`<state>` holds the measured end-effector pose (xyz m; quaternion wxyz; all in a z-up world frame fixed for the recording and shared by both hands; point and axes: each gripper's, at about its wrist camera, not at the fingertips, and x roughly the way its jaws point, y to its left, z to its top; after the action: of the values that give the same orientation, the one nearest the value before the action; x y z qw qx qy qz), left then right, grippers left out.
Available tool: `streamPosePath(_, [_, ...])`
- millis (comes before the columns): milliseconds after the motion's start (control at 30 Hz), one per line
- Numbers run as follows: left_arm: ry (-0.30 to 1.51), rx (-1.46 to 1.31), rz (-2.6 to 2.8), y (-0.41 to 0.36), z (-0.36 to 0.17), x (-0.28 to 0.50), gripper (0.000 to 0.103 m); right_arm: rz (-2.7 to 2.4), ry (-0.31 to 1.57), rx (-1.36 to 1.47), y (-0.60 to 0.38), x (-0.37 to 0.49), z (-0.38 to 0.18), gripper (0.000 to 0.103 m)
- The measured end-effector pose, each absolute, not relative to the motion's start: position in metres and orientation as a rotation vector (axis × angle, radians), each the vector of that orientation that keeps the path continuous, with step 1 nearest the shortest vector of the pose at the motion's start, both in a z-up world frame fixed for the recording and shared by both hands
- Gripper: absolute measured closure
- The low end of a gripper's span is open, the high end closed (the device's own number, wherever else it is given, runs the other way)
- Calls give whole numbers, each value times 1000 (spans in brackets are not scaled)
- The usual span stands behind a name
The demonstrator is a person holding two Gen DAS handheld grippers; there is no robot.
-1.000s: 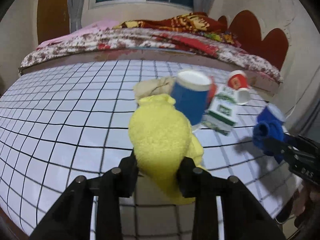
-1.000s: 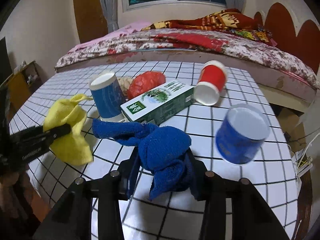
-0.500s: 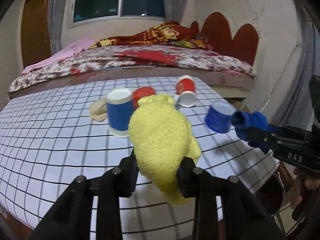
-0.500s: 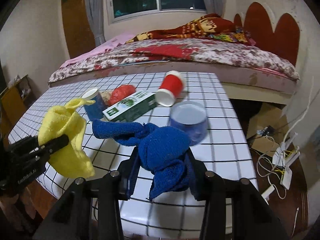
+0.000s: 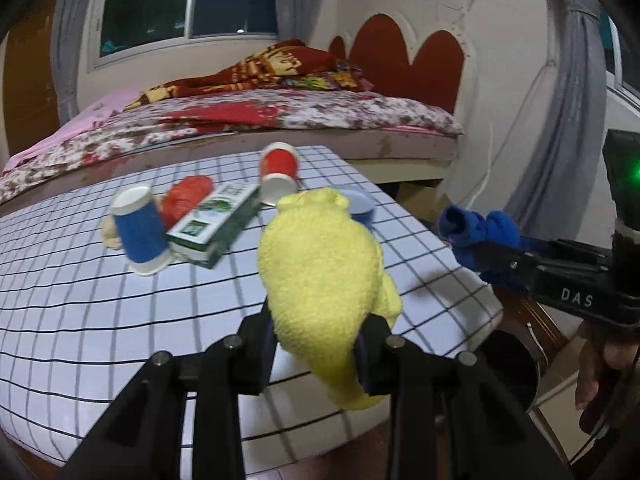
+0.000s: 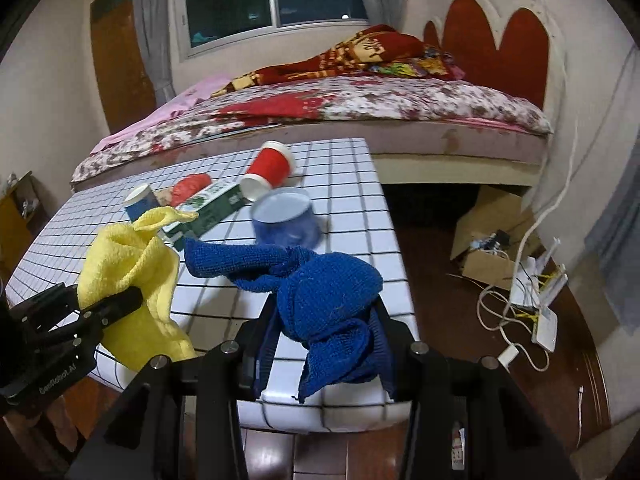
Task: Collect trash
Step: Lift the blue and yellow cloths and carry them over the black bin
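My left gripper is shut on a yellow cloth, held above the near right part of the checked table. My right gripper is shut on a blue cloth, held over the table's right front corner; it also shows in the left wrist view. The yellow cloth also shows in the right wrist view. On the table lie a blue cup, a green and white carton, a red crumpled bag, a tipped red cup and a second blue cup.
A dark round bin stands on the floor just past the table's right edge. A bed runs behind the table. A cardboard box, cables and a white router lie on the floor at right.
Both grippers have drawn back and swung right with their cloths. The table now looks farther off, and the bin and the floor have come into view.
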<state>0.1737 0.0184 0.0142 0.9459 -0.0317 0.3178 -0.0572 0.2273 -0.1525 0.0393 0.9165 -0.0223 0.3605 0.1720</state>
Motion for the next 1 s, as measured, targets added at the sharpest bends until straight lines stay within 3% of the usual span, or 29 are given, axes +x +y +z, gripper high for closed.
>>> streamPosePath(1000, [685,17,-356,-114,4,161,69,132,796,47,-292,183,16,58])
